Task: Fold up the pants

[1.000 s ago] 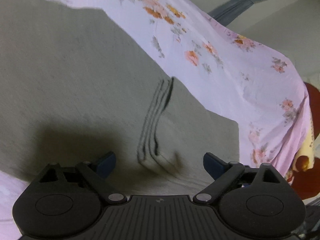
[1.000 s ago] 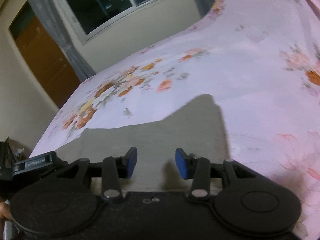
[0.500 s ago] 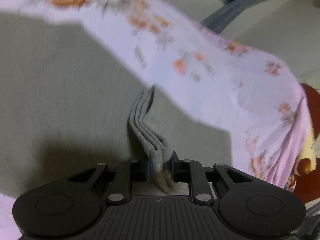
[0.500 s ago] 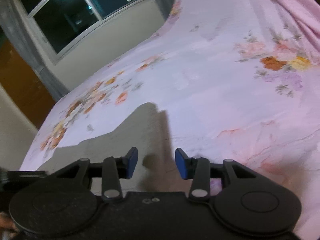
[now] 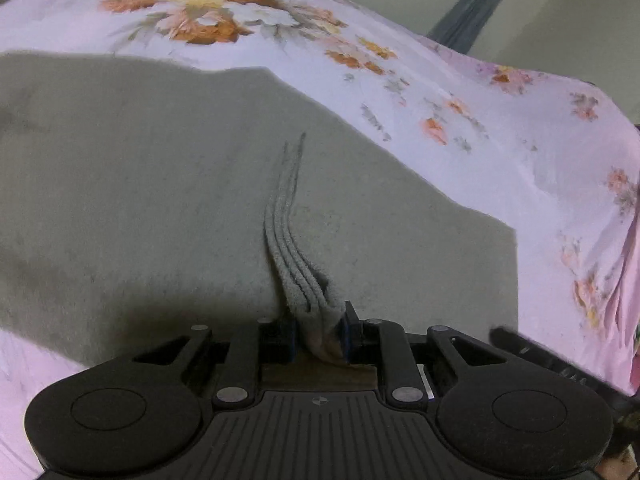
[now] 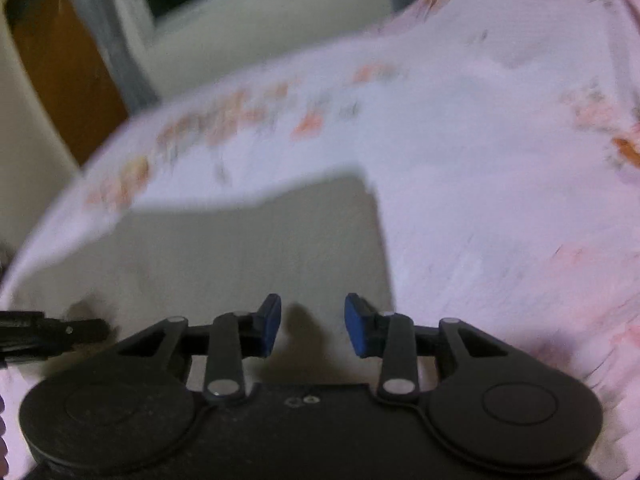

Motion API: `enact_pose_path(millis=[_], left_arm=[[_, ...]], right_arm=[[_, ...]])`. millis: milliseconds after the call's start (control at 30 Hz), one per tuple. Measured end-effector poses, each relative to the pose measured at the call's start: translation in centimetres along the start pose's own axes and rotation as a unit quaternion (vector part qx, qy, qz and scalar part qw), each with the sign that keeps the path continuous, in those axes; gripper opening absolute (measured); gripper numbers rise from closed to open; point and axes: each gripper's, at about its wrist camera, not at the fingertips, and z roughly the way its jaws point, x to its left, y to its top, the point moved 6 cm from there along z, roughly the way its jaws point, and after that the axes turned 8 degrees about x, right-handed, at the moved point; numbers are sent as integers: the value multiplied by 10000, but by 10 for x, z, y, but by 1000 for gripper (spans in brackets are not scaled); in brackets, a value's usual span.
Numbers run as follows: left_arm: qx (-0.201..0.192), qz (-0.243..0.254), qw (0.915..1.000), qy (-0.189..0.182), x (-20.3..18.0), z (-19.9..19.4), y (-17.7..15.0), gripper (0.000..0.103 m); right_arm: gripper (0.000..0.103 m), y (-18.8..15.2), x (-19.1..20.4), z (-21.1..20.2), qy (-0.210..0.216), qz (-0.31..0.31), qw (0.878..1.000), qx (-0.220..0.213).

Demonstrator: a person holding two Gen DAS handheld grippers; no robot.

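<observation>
Grey-green pants [image 5: 160, 184] lie spread flat on a pink floral bedsheet [image 5: 460, 112]. My left gripper [image 5: 318, 330] is shut on a pinched stack of the pants' layered edges [image 5: 300, 280], which rise in a ridge between the blue pads. In the right wrist view the pants [image 6: 248, 248] lie under my right gripper [image 6: 312, 328]. It is open and empty, with its blue pads [image 6: 358, 330] just above the cloth near the pants' right edge.
The bedsheet [image 6: 480, 160] extends far beyond the pants. A window, grey curtain [image 6: 100, 28] and brown door [image 6: 60, 72] stand behind the bed. The other gripper's black body [image 6: 40, 332] shows at the left edge. The bed's edge drops at the right [image 5: 624, 280].
My left gripper went from wide open to shut on the layered pants edge and lifted it slightly. My right gripper stayed open and swung back over the pants; its view is blurred.
</observation>
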Motion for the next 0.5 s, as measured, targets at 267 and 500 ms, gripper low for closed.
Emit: enact_pose_path(millis=[267,500], left_arm=[[-643,6,9972,393,13,-47,20,58],[-521,657,9961,275,-35,-11,57,59]], right_arm=[[39,27,6,-16,31,-238,9994,-263],[39,72,17,8,-20,-379,9986,-379]])
